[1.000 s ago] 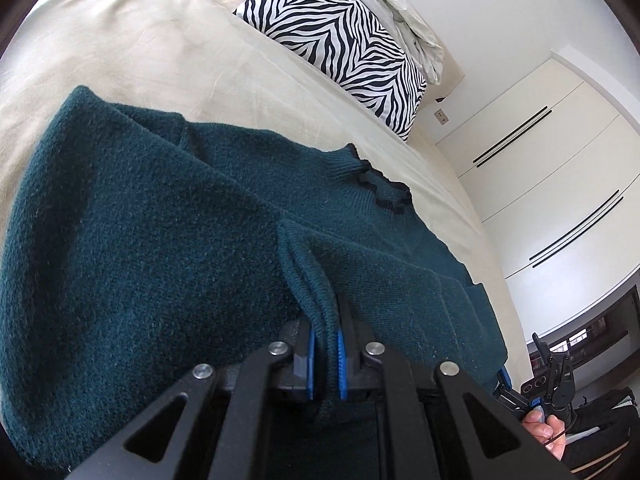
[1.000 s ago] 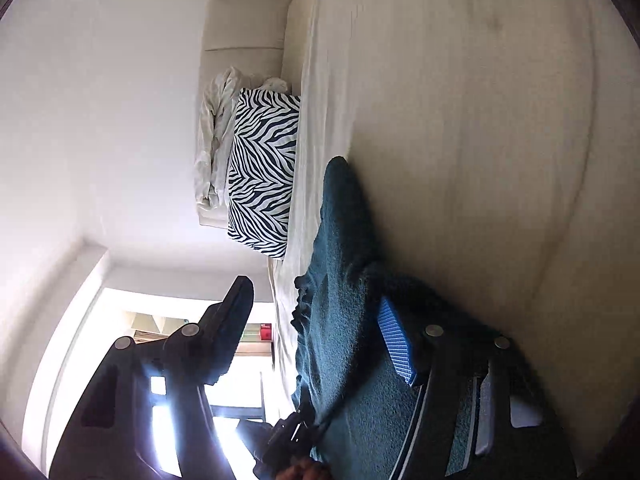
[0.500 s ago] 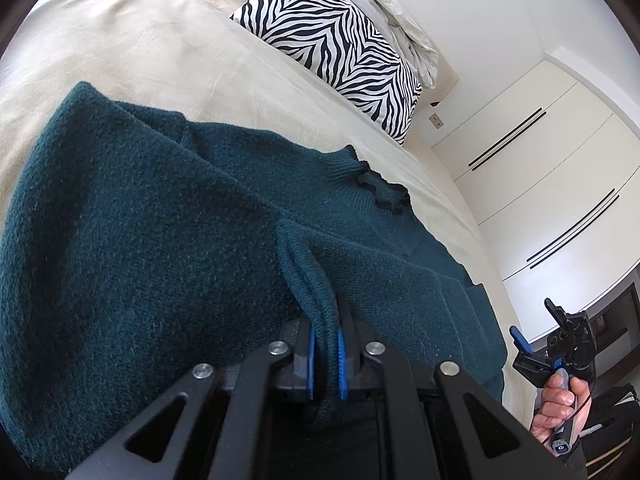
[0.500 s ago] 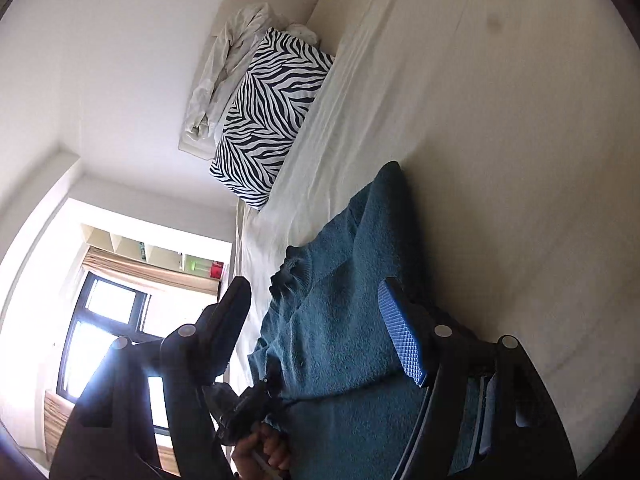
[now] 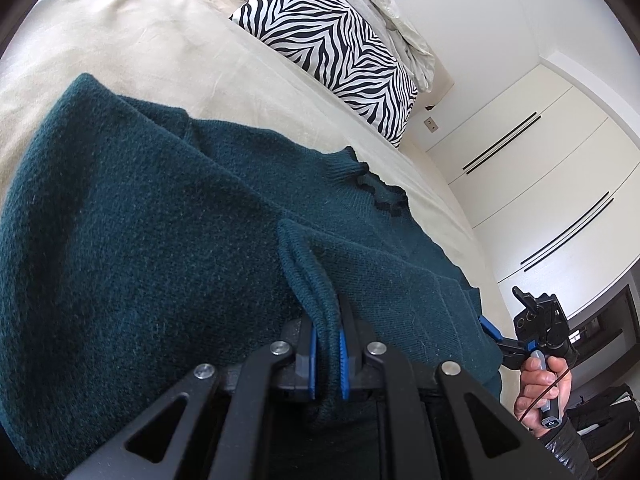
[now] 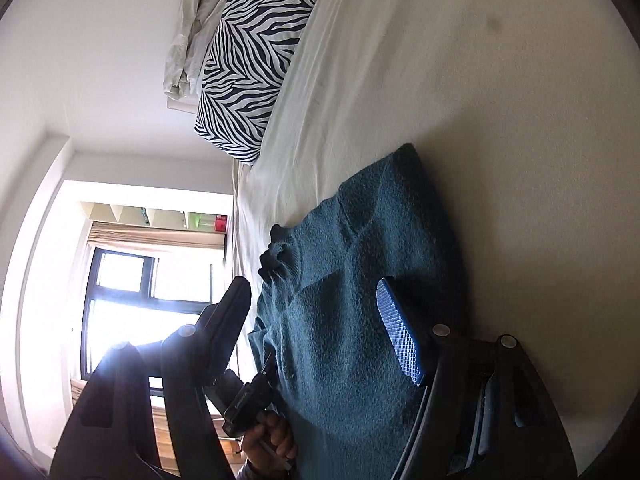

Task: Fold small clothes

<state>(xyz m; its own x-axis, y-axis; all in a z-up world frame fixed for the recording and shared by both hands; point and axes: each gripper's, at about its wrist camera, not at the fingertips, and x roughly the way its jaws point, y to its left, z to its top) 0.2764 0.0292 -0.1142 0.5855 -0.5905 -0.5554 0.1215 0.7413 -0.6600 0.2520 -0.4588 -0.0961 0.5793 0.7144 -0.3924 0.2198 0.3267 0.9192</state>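
I am pinching a ribbed edge of the dark teal knit sweater [image 5: 168, 240] between the blue pads of my left gripper [image 5: 326, 354], which is closed tight on that fold of cloth. The sweater is lying spread on the beige bedsheet [image 5: 168, 52], its collar pointing toward the zebra-print pillow [image 5: 332, 52] and well short of it. My right gripper [image 6: 316, 332] is hanging with its fingers spread wide and nothing between them, at the side of the sweater away from the pillow; in the left view it is showing just past the sweater's far corner.

I judge this to be the middle of a fold: one edge is gripped, the other not yet. Next I am needing to bring the right gripper onto the matching edge and close it there. Then both edges can be carried together over the sweater's body toward the collar, keeping the thick knit from bunching.
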